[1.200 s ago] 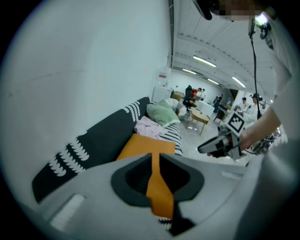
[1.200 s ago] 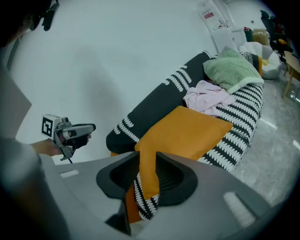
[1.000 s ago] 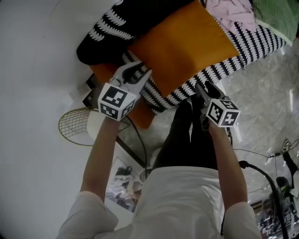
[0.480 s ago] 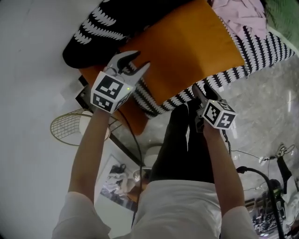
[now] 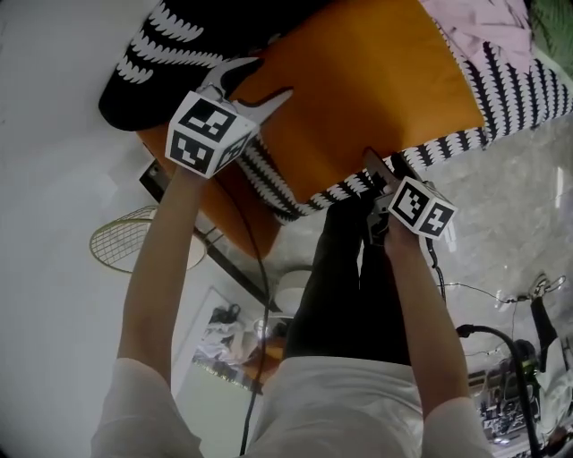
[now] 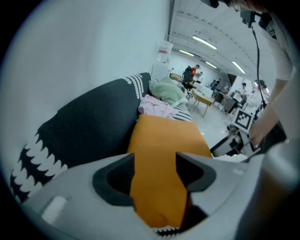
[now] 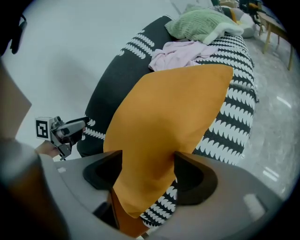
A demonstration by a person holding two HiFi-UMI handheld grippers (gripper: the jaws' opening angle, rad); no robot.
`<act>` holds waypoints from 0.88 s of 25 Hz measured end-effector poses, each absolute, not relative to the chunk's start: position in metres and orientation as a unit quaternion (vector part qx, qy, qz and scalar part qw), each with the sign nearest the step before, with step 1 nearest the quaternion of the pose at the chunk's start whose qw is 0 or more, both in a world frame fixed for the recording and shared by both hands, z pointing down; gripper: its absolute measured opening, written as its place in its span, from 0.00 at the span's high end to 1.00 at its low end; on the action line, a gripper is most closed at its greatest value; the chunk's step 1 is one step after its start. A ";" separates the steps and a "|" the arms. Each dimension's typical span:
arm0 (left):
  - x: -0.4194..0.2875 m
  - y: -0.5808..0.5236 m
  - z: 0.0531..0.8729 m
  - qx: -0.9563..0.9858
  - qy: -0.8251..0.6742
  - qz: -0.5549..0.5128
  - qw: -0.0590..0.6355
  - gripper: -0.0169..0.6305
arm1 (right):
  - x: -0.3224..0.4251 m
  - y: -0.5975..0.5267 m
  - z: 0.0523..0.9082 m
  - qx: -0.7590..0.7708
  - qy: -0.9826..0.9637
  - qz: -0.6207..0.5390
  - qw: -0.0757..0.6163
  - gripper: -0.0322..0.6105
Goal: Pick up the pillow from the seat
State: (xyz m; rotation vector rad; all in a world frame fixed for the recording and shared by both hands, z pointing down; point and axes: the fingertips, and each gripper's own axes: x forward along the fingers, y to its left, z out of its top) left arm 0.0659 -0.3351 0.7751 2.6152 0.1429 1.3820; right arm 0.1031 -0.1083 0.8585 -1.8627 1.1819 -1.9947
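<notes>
One orange pillow lies flat on the seat, a sofa under a black-and-white patterned cover, with its far end near a heap of pink cloth; not lifted, and no fold or sag to suggest a pull. At its near left corner sits the left tool, jaws apart and just been opening; the left gripper view has the orange fabric running between them, pads not biting in. Low at the seat's front edge, by the pillow's right corner, is the right tool, jaws likewise apart and just been opening wider; the right gripper view shows the pillow's corner framed between them over the patterned cover, no squeeze visible. Judgement: approach about finished, grasp not yet made. Left to do: ease both tools onto the pillow's edge, close on the fabric, raise it clear of the seat. Soft stuffing will likely droop between two grips, so both should close before lifting
</notes>
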 end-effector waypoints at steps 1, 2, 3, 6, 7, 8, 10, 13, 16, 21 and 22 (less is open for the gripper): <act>0.069 -0.341 0.781 0.875 0.051 0.472 0.089 0.54 | 0.104 -0.112 0.859 -0.624 0.392 -0.670 0.086 0.40; 0.072 -0.345 0.788 0.871 0.053 0.480 0.089 0.54 | 0.107 -0.114 0.860 -0.627 0.384 -0.672 0.087 0.39; 0.076 -0.348 0.796 0.867 0.054 0.488 0.092 0.53 | 0.110 -0.114 0.861 -0.631 0.374 -0.674 0.089 0.38; 0.086 -0.357 0.822 0.852 0.050 0.508 0.113 0.52 | 0.116 -0.112 0.867 -0.635 0.348 -0.683 0.095 0.30; 0.088 -0.360 0.832 0.847 0.050 0.516 0.122 0.48 | 0.117 -0.113 0.869 -0.632 0.344 -0.687 0.099 0.28; 0.090 -0.363 0.842 0.841 0.049 0.524 0.128 0.43 | 0.117 -0.114 0.873 -0.628 0.342 -0.691 0.102 0.27; 0.089 -0.366 0.861 0.830 0.048 0.540 0.131 0.36 | 0.115 -0.113 0.882 -0.620 0.339 -0.699 0.109 0.25; 0.086 -0.367 0.882 0.814 0.053 0.563 0.131 0.27 | 0.110 -0.111 0.890 -0.610 0.337 -0.706 0.124 0.19; 0.083 -0.366 0.888 0.790 0.074 0.585 0.165 0.23 | 0.108 -0.117 0.886 -0.603 0.351 -0.703 0.137 0.19; 0.074 -0.355 0.905 0.743 0.113 0.613 0.243 0.14 | 0.101 -0.114 0.894 -0.595 0.360 -0.709 0.120 0.21; 0.073 -0.352 0.908 0.740 0.120 0.613 0.249 0.14 | 0.099 -0.113 0.896 -0.592 0.362 -0.710 0.118 0.22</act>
